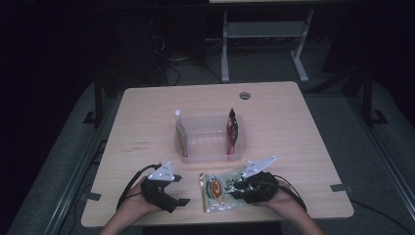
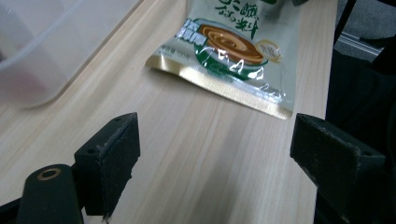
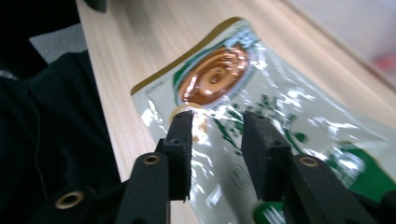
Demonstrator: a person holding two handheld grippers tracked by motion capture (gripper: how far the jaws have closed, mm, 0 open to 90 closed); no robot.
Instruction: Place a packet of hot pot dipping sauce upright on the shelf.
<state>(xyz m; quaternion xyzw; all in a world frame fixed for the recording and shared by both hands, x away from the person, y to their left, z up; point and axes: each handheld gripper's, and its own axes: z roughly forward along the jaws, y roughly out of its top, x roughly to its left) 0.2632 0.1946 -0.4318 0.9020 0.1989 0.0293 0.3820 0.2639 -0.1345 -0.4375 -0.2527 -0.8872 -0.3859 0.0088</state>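
two jaw pairs over one glossy flat pouch point(image 1: 219, 191): left wide, right narrow, unclamped

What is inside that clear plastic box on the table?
The clear box holds two upright packets: a pale one with a white cap against its left wall and a dark red one against its right wall. The middle looks empty. The packets' lower parts blur behind the plastic.

Bare tabletop point(image 1: 147, 127) left of the clear plastic bin point(image 1: 210, 147), and more to its right and behind it: open passage there. Between the two grippers, blocked by the flat sauce packet point(image 1: 220, 191) near the front edge. Narrow strip of wood between packet and bin. Inside the bin, upright packets point(image 1: 180, 137) against both end walls, free middle.
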